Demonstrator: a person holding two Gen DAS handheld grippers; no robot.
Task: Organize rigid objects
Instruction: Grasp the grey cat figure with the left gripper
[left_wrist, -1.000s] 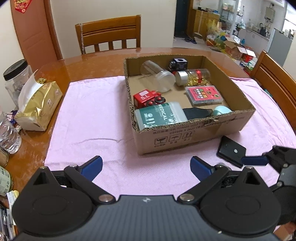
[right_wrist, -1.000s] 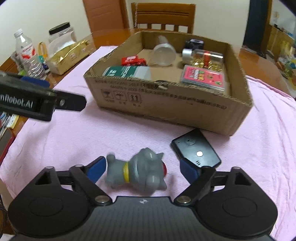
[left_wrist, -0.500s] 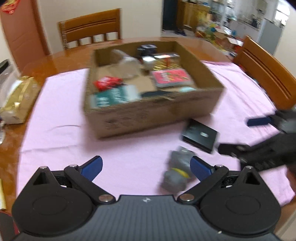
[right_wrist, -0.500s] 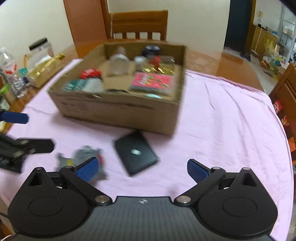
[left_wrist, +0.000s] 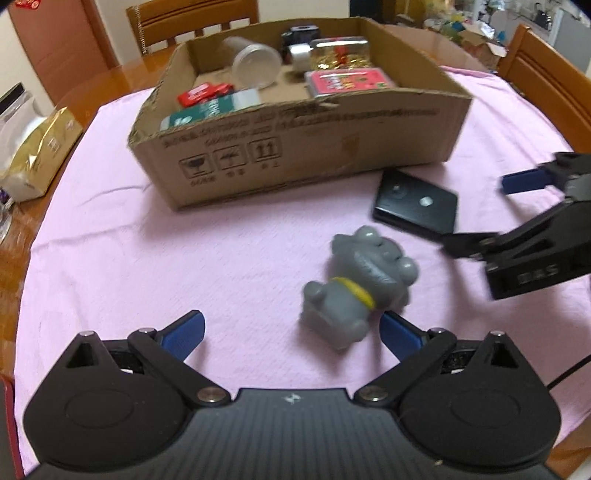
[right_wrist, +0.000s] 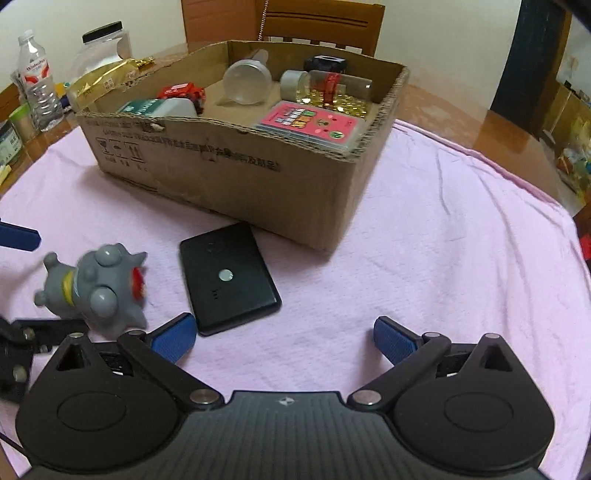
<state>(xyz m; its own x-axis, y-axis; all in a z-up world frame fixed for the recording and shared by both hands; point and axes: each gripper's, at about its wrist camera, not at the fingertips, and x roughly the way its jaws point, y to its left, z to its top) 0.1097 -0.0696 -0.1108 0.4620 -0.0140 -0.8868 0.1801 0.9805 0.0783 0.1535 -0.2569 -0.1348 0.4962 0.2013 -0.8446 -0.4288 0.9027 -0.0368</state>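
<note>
A grey toy cat (left_wrist: 358, 280) with a yellow collar lies on its side on the pink cloth, just ahead of my open left gripper (left_wrist: 291, 332), close to its right fingertip. It also shows in the right wrist view (right_wrist: 96, 288). A flat black device (left_wrist: 415, 205) lies beside the cardboard box (left_wrist: 295, 147); in the right wrist view the black device (right_wrist: 229, 280) sits just ahead of the left fingertip of my open, empty right gripper (right_wrist: 284, 336). The box (right_wrist: 236, 166) holds several rigid items. My right gripper also shows at the right of the left wrist view (left_wrist: 480, 214).
A pink cloth (right_wrist: 443, 240) covers the wooden table. A gold bag (left_wrist: 33, 155) lies at the left edge, with a water bottle (right_wrist: 37, 85) and a jar (right_wrist: 103, 44) nearby. Wooden chairs (left_wrist: 192, 18) stand behind and to the right.
The right gripper has let go of the toy cat and swung right over the black device. The left gripper has moved right and forward up to the cat.
</note>
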